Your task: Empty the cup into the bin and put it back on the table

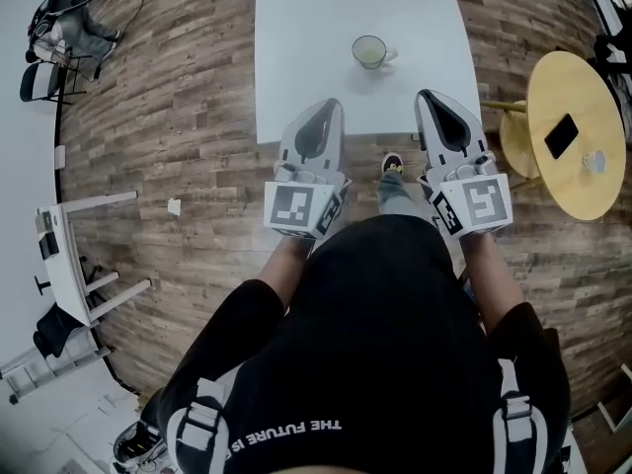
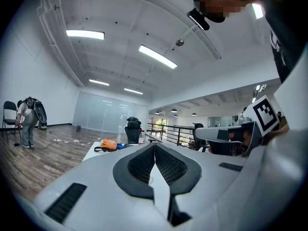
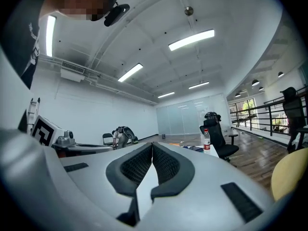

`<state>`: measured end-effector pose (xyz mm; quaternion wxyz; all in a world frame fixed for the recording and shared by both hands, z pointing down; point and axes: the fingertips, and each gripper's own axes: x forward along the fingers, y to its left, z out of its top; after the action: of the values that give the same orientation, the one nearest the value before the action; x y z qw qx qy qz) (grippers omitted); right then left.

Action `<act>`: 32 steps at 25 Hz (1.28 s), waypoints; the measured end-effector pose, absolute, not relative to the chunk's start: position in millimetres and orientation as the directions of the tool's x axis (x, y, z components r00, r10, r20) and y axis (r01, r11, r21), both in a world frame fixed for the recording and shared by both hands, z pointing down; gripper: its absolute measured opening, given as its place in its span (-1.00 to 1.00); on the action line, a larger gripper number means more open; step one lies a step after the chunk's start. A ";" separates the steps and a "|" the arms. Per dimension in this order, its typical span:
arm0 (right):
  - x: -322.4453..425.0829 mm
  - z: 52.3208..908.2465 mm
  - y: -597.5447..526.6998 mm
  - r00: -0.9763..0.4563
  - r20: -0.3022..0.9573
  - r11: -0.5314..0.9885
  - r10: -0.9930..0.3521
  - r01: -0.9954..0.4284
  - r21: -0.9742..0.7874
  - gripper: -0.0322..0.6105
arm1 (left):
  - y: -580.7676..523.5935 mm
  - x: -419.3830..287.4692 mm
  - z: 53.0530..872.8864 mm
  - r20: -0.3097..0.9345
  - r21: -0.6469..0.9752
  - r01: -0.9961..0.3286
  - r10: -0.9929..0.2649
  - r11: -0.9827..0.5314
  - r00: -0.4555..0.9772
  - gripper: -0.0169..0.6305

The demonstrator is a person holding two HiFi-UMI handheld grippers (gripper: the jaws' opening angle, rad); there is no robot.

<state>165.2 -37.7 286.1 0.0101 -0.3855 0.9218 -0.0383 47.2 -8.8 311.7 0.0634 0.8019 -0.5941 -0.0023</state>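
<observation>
two grippers side by side in the head view, held out level above the wood floor (image 1: 168,117): left gripper (image 1: 329,107) with jaws pressed together and nothing between them, right gripper (image 1: 428,97) likewise closed and empty. ahead of the tips and roughly between the two, apart from both, cup (image 1: 370,51) upright on the white table (image 1: 296,28), handle turned toward the right gripper's side, pale greenish inside. off past the outer side of the right jaws, round yellow table (image 1: 583,181) with a dark phone (image 1: 561,135) on it. in the left gripper view, black ribbed pads (image 2: 171,166) meeting along one seam, no gap; far beyond the tips and left of the seam, an orange bundle (image 2: 108,144); right gripper (image 2: 231,133) off to the right. in the right gripper view, pads shut tight against each other, nothing pinched; beyond the tips and to the right, a bottle (image 3: 206,141) just beside a black office chair (image 3: 220,137).
</observation>
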 end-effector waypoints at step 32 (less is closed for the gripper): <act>127.8 418.0 -205.8 -0.717 0.334 0.744 -0.612 -0.665 -0.066 -0.84 | -165.6 45.8 436.8 0.295 0.028 -0.853 -0.811 -0.521 0.505 -0.02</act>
<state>127.8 -205.8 418.0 -0.1470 -0.3461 0.9221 -0.0911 45.8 -165.6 436.8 0.0852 0.8632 -0.4821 0.1231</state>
